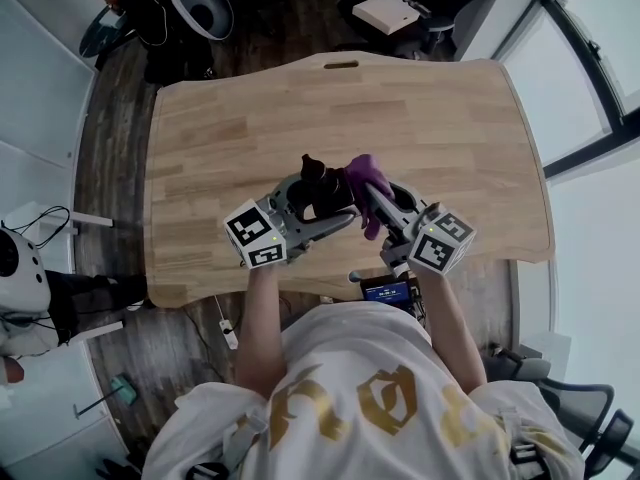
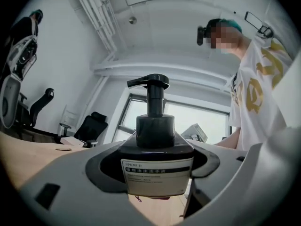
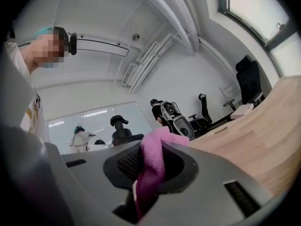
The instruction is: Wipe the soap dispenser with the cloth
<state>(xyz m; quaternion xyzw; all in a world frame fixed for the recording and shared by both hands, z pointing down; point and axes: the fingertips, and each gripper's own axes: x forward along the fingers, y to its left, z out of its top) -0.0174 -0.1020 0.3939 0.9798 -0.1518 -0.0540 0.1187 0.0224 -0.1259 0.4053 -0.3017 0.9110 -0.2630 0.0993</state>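
Head view: over the table (image 1: 200, 138), the left gripper (image 1: 322, 211) holds the soap dispenser (image 1: 313, 171) beside the cloth (image 1: 368, 178) carried by the right gripper (image 1: 378, 206).

Left gripper view: jaws clamp the dispenser body, upright.

Right gripper view: jaws pinch a cloth fold.

Risk: wiping pressure may twist the dispenser loose or depress its pump (image 2: 148, 83).

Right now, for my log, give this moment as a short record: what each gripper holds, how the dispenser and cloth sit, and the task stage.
left gripper: shut on the dispenser, jaws on either side of its body
dispenser: dark, pump top, upright, white label toward the left gripper view
right gripper: shut on the cloth
cloth: pink-purple, bunched, right beside the dispenser; contact cannot be told
table: light wood, below both grippers
stage: cloth brought to the dispenser, in position to wipe
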